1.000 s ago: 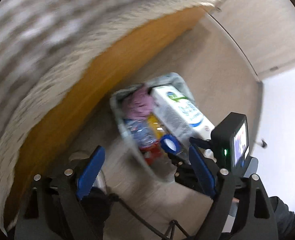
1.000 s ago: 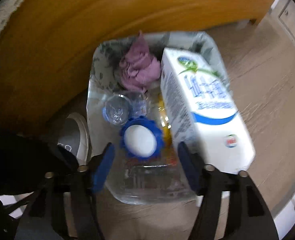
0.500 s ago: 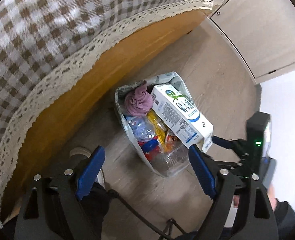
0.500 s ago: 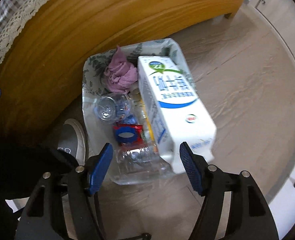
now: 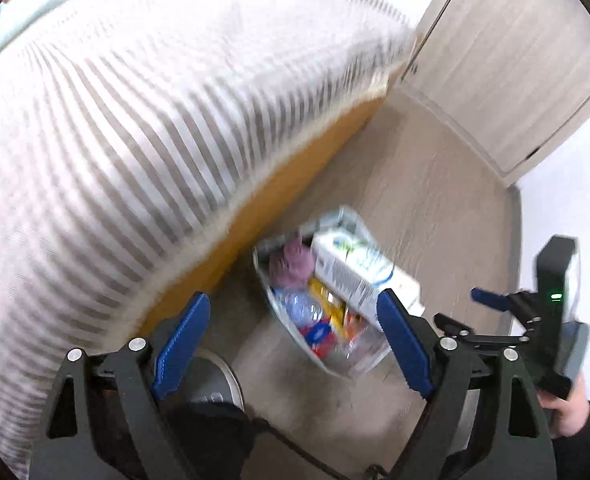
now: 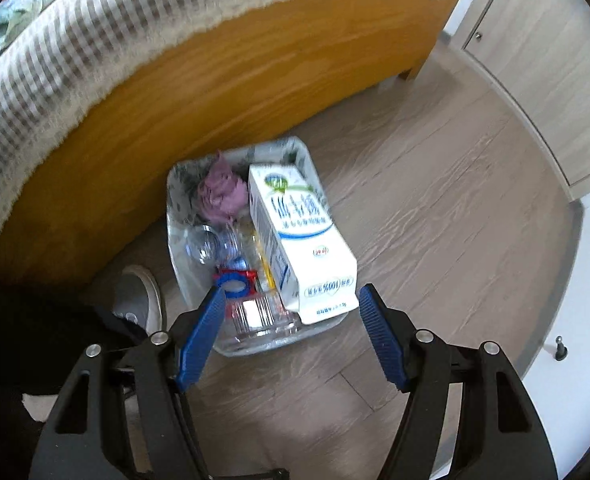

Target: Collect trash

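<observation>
Bin (image 6: 301, 152) holding milk carton (image 6: 299, 240), purple cloth (image 6: 219, 194), seemingly plastic bottles (image 6: 211, 242), both grippers released

A checked bedspread with a lace hem (image 6: 107, 36) hung over the orange-brown wooden bed side (image 6: 231, 92), which stood on a short foot at its far end. Grey wood-look flooring (image 6: 447, 216) ran to pale cabinet doors (image 6: 543, 56). A grey shoe with a white sole (image 6: 139, 296) rested on the floor beside the bed
</observation>
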Demonstrator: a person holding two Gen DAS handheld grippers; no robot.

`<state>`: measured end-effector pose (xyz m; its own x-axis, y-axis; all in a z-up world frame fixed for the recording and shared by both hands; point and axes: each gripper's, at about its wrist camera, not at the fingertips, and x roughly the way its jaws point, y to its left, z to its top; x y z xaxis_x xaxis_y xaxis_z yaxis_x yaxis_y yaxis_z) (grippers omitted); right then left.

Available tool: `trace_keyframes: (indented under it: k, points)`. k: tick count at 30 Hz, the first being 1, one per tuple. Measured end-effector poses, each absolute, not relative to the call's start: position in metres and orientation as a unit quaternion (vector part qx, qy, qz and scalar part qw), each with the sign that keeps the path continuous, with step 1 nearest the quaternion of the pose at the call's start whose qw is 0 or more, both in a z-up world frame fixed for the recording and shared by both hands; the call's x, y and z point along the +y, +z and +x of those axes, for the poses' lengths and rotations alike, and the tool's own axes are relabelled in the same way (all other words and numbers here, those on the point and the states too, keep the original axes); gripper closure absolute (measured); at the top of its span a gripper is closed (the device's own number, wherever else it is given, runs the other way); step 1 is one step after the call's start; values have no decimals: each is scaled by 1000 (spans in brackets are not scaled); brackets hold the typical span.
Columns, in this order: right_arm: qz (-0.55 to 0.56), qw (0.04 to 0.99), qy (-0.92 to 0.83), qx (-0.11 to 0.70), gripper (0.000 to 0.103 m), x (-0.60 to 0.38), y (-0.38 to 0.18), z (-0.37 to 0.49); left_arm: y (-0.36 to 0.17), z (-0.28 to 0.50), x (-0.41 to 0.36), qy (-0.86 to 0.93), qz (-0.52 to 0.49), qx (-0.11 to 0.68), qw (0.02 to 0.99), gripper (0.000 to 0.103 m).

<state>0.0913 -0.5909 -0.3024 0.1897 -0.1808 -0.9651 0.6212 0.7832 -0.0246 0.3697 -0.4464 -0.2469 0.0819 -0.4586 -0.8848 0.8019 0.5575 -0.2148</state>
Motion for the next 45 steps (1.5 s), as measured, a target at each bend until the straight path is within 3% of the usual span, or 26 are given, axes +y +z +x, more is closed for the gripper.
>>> trace_keyframes:
  k: [10,14,20,23,31,39,45]
  points:
    - [132,814,-239,513,36,-561,-206,179,-111,441,-338,-398,45,411,819,20]
    - [98,860,-188,465,26,-523,-152,247,-73,481,-277,-346,26,372,861,20]
    - [71,900,-94,419,26,-454,-90,364,-29,550,-184,-260,8,337,905,14]
    - [62,909,-45,411,26,-421,-66,422,-19,590,-143,-213,12,335,918,8]
    - [56,907,13,416,26,-360,-39,583,-4,712,-69,-113,13,334,936,7]
    - [135,942,-25,306,26,-367,-31,665,-4,796,-22,-123,-54,239,962,7]
    - [96,969,-38,226,26,-360,-24,672,-21,830,-6,-70,-49,179,980,7]
